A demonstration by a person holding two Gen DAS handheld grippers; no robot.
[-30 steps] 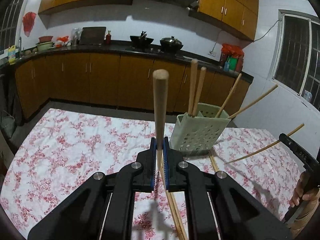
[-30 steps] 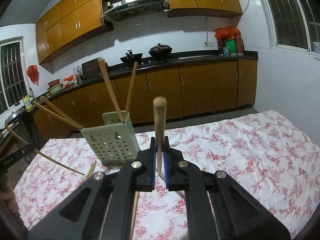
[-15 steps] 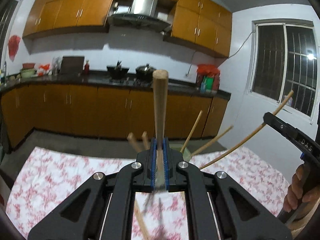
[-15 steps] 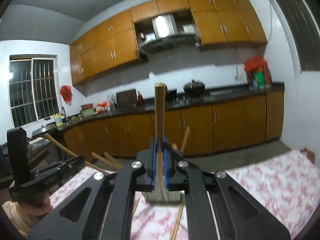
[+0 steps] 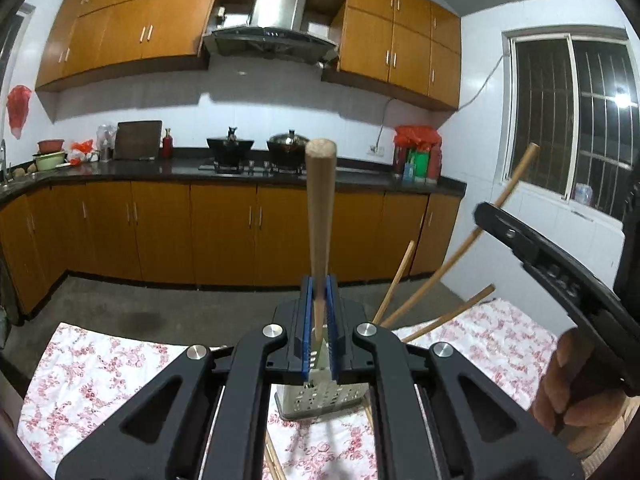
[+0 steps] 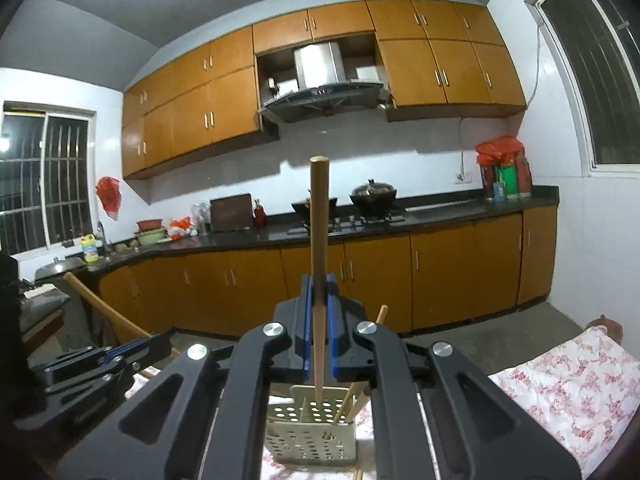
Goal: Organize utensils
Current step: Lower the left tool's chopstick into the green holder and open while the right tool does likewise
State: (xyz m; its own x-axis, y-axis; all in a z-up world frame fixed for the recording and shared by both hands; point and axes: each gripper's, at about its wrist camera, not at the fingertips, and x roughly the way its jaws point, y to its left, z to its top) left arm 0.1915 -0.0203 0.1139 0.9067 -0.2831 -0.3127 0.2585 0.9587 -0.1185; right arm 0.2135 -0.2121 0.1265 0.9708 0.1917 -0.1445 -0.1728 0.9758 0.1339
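L gripper (image 5: 319,322) clenched on one wooden chopstick (image 5: 320,216), upright, blunt end up, above the pale green perforated utensil holder (image 5: 320,398) on the floral tablecloth (image 5: 100,376). R gripper (image 6: 319,326) likewise clamped a second chopstick (image 6: 319,240), tip down over the holder's opening. More chopsticks (image 5: 436,280) leaned out of the holder; a couple lay on cloth beside it.

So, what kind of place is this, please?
A home kitchen, most likely: orange-brown wooden cabinets under a dark stone counter, two black cooking pots on a stove, and a steel extractor hood above.
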